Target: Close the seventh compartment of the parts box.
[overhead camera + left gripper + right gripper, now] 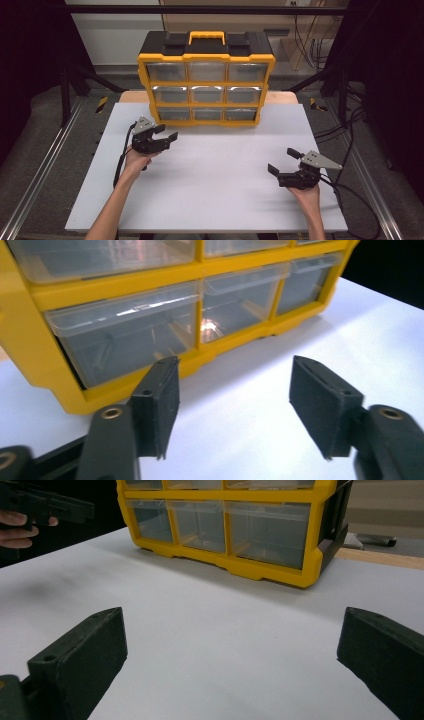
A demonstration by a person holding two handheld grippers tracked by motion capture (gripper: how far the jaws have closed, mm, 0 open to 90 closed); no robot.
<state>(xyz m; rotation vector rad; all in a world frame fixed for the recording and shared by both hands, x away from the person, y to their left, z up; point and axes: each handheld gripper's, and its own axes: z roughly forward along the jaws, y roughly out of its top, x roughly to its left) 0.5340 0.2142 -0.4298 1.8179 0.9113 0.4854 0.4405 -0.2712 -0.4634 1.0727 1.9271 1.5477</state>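
- Forearms came in from the bottom edge of the high view, each hand w/ a black two-jaw gripper over the table.
- Left gripper (166, 132) sat just in front of the organizer's lower-left corner, jaws spread apart, nothing between them; not touching the drawers.
- Right gripper (285, 161) was well apart from it, near the table's right side, jaws also wide, only bare surface between them.
- Parts organizer (206, 80) stood upright at the far-centre of the table: yellow frame, black top w/ yellow handle, 3 x 3 grid of clear drawers, all pushed in. Bottom-left drawer (127, 332) was the one nearest the left gripper.
- Table (215, 175): flat pale grey-white board, matte, w/ a wood-coloured edge showing behind the organizer. Soft shadows under both grippers.
- Room: dark grey floor, metal rails (40, 175) along both sides, black frame posts, yellow-black hazard tape bits (101, 104) left & right of the table's far corners. Cables (310, 45) hung against the back wall at right.
- Writing/brands: no legible text on the organizer, grippers or table; drawer contents too blurred to tell.
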